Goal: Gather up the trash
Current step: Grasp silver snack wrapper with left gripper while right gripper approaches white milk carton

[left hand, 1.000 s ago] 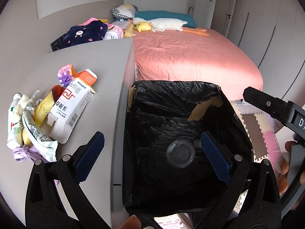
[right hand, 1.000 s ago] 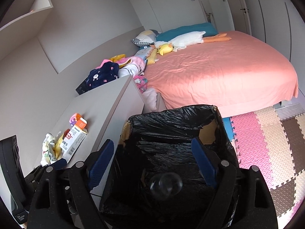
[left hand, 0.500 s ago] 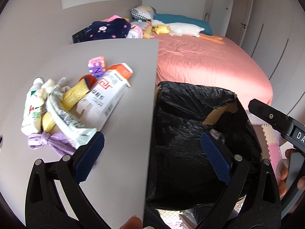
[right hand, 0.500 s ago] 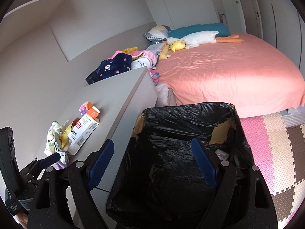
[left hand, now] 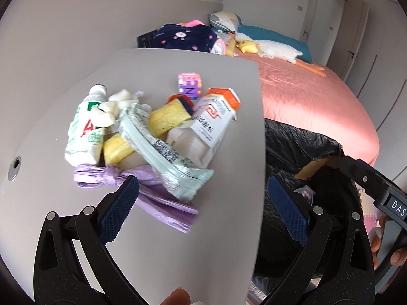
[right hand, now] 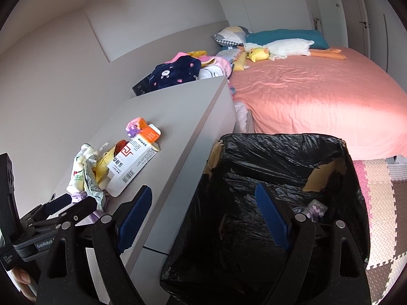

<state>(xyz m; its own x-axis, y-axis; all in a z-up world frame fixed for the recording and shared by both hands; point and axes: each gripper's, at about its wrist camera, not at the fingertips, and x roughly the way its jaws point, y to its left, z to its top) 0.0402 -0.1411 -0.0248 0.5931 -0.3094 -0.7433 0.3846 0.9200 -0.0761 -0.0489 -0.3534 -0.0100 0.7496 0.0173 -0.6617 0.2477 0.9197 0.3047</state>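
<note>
A heap of trash lies on the grey cabinet top: a white and orange carton, a green-white wrapper, a white drink bottle, yellow packets and a purple bag. My left gripper is open and empty, just in front of the purple bag. The bin with a black liner stands right of the cabinet. My right gripper is open and empty over the bin's near left rim. The heap and the left gripper also show in the right wrist view.
A purple-pink toy cube sits behind the heap. A pink bed with plush toys lies beyond the bin. Foam floor mats lie to the right. Some trash lies in the bin's bottom.
My left gripper has swung left from over the bin to the cabinet top and come close to the trash heap. My right gripper has shifted a little left over the bin.
</note>
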